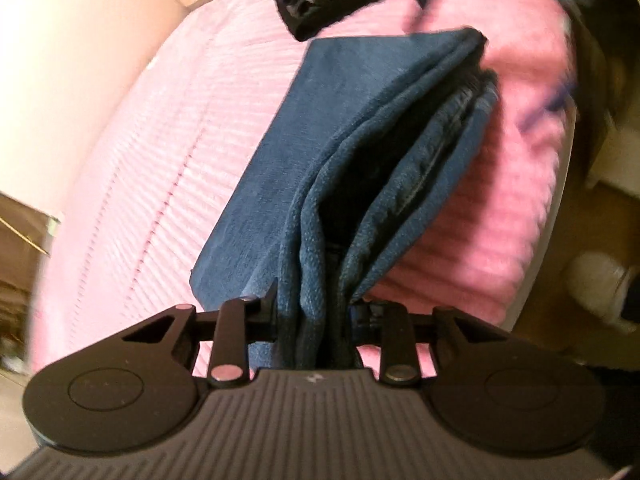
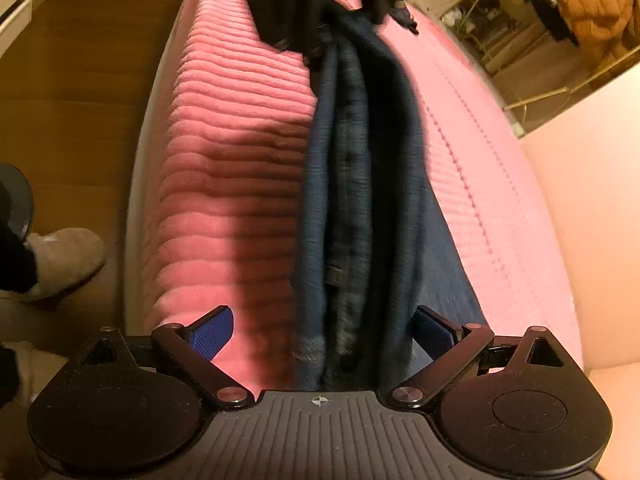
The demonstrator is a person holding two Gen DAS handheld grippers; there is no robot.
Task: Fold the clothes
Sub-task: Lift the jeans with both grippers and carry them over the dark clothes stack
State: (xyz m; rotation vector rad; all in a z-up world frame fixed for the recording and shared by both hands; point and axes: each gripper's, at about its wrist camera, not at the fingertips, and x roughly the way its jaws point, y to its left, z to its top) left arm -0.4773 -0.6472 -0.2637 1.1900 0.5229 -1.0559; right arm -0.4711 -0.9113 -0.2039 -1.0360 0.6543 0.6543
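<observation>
Left wrist view: left hand-held gripper [image 1: 314,308] clamps folded blue jeans [image 1: 320,152] over the pink bed [image 1: 160,160]; right hand-held gripper [image 2: 324,332] gapes, jeans between untouched.

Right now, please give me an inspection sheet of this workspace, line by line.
Surface: pink ribbed bed cover, bare around the garment.
Job's things: folded blue jeans lying along the bed, layered edges bunched together.
Clutter: dark folded clothing beyond the jeans.
Grippers: left gripper shut on the jeans' bunched end; right gripper open, fingers apart on both sides of the jeans, not pressing.
Cables: nothing seen.
Surroundings: wooden floor, a person's slipper, pale wall, clothes rack.
</observation>
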